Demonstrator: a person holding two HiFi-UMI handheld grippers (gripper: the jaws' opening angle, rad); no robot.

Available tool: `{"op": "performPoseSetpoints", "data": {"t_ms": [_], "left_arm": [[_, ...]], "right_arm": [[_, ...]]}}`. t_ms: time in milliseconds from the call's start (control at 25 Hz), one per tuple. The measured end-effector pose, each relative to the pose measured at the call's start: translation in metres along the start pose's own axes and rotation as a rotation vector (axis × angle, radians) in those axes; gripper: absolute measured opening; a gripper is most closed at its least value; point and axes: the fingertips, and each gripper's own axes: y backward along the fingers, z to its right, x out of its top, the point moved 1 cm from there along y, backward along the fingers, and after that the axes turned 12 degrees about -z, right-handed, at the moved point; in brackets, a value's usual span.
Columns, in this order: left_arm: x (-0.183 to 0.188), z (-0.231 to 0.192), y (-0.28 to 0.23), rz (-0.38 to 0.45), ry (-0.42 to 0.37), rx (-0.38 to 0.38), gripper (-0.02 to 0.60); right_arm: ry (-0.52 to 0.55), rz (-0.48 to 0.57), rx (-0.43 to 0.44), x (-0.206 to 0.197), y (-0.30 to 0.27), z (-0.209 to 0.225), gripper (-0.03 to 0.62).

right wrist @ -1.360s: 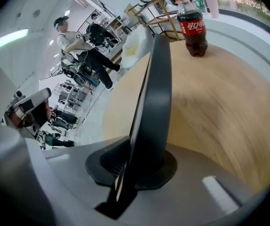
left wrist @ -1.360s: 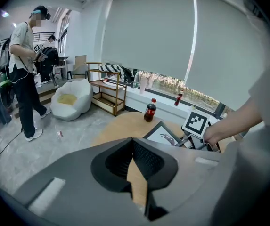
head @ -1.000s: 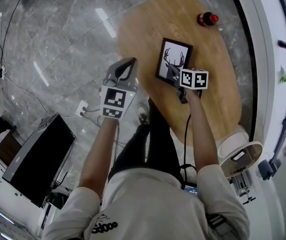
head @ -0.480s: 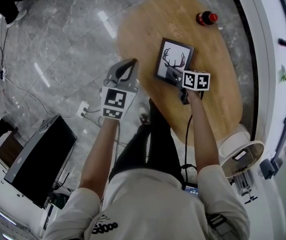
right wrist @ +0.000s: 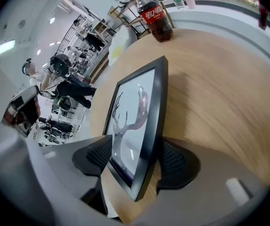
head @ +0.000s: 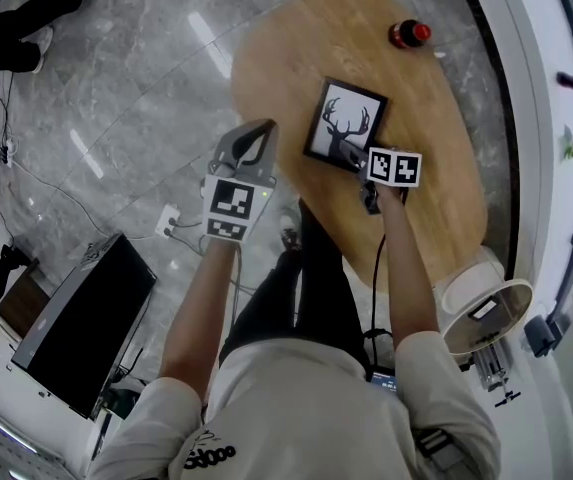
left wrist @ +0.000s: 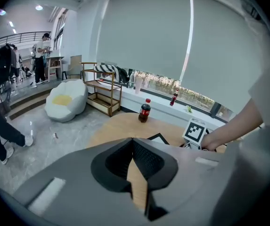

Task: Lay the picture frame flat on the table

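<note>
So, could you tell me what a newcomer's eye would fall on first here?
First comes the black picture frame with a stag print on the oval wooden table. It sits between the jaws of the right gripper, which have just been opening. Beyond it, a red-capped dark cola bottle stands near the table's far edge.

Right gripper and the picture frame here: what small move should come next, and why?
Probably draw the right gripper straight back off the picture frame. Its jaws have just been opening and now stand apart with the frame's corner between them, not pressing it, and the frame rests on the table.
</note>
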Motion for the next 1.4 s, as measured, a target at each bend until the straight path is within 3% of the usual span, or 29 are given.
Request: {"op": "performPoseSetpoints", "data": {"t_ms": [680,1080,1280,1400], "left_arm": [[-0.003,0.019,0.032,0.015,-0.032,0.026,0.009],[-0.001,0.028,0.106,0.114,-0.065,0.109,0.009],[-0.003,0.035,0.156,0.162,-0.072,0.148,0.009],[0.0,0.037,0.186,0.207,-0.073,0.178,0.009]], "right_arm": [[-0.027,0.066,-0.037,-0.028,0.037,0.003,0.302],[0.231,0.246,-0.149,-0.017,0.132,-0.063,0.279],[0.364,0.353,-0.207,-0.025,0.185,-0.121,0.186],[0.436,0.423,-0.2,-0.03,0.217,-0.162,0.167]]}}
